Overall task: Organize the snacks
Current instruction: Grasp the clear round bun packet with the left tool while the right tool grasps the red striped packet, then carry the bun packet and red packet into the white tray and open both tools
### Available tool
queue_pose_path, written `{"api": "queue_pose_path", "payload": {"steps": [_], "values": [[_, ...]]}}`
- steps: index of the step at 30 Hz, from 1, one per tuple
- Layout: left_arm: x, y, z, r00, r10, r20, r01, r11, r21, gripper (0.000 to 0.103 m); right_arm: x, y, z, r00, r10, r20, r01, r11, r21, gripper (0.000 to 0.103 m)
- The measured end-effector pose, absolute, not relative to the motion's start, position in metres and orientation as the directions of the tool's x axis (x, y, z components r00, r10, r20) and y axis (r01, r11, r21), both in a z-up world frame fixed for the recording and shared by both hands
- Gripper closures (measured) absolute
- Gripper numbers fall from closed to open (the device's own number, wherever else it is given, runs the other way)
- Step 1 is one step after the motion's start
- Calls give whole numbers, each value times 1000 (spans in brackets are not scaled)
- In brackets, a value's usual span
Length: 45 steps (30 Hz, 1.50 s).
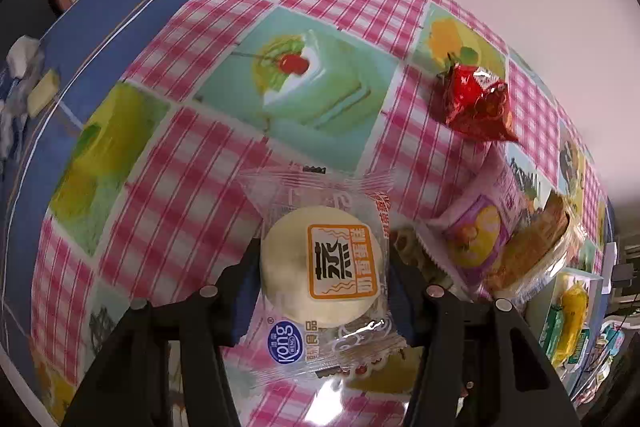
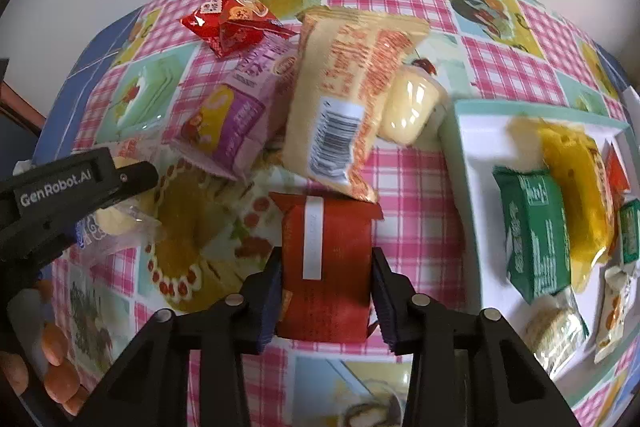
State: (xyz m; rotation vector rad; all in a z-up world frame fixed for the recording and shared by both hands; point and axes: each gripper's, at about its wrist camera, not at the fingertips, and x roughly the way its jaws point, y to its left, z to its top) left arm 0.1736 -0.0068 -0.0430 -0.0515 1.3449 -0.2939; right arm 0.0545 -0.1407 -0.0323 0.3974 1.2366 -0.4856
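Observation:
My left gripper is shut on a clear-wrapped round white cake with an orange label, held above the tablecloth; the gripper also shows at the left of the right wrist view. My right gripper is shut on a dark red snack packet with a white strip. A pile of snacks lies beyond: a purple packet, a yellow packet with barcode, a red foil packet and a yellow pudding cup. The red foil packet and purple packet also show in the left wrist view.
A white tray with a teal rim at the right holds a green packet, a yellow packet and several other snacks. The pink checked tablecloth covers the table. A white wall stands behind. A hand grips the left tool.

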Motion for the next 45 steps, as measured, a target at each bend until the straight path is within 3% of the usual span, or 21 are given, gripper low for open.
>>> {"api": "queue_pose_path", "payload": {"steps": [13, 21, 45], "values": [[122, 5, -3, 236, -274, -932, 143, 959, -246, 47, -3, -151, 9, 313, -114, -943, 557, 826, 85, 61], [102, -26, 35, 276, -325, -904, 186, 941, -282, 47, -29, -167, 40, 365, -127, -922, 587, 800, 122, 61], [9, -201, 42, 150, -397, -906, 583, 775, -243, 47, -140, -298, 49, 304, -244, -921, 859, 488, 155, 61]]}}
